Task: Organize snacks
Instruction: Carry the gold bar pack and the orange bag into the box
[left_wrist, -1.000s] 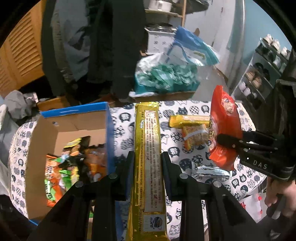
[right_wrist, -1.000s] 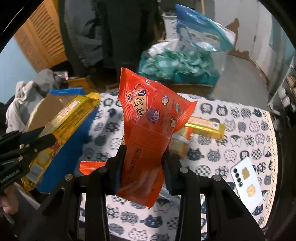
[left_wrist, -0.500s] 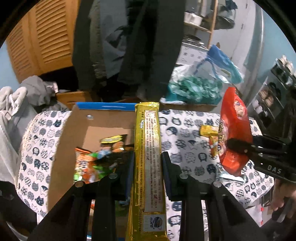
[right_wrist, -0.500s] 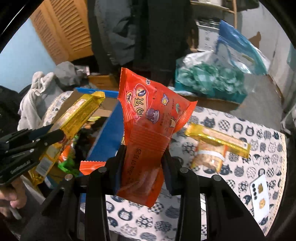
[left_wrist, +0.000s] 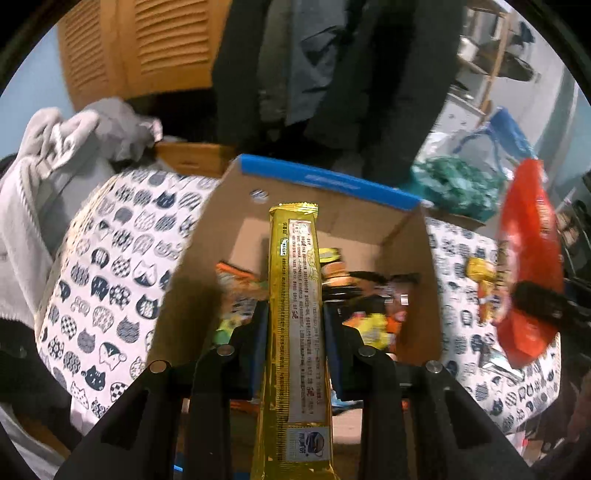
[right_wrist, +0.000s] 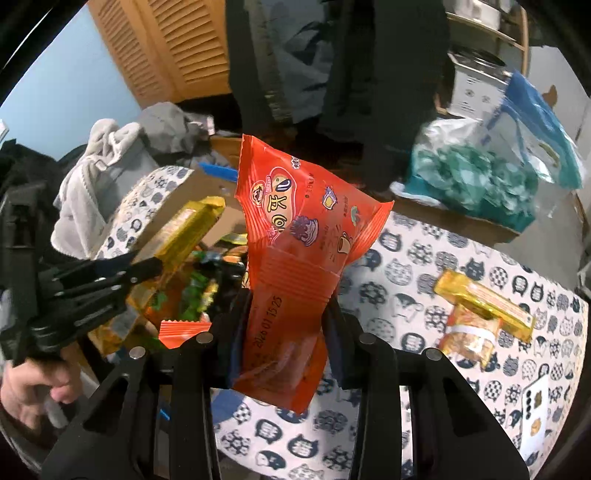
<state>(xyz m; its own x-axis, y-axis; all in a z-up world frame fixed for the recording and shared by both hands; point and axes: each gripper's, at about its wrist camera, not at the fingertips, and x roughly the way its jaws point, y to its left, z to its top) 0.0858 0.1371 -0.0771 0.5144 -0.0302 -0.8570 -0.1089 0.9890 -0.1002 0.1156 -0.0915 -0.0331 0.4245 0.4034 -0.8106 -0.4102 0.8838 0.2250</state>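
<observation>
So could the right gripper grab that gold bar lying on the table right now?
Probably not as things stand: the right gripper is already shut on the red packet, so its jaws are full. The gold bar itself lies uncovered on the table, atop another snack.

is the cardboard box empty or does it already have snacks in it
Not empty. The box is open-topped, and a jumble of orange, green and yellow packets lies on its floor, seen past the gold bar.

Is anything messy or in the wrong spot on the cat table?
Yes. A long gold bar lies crosswise on an orange packet, loose on the tablecloth, not in the cardboard box with the other snacks. A phone sits near the table's edge.
</observation>
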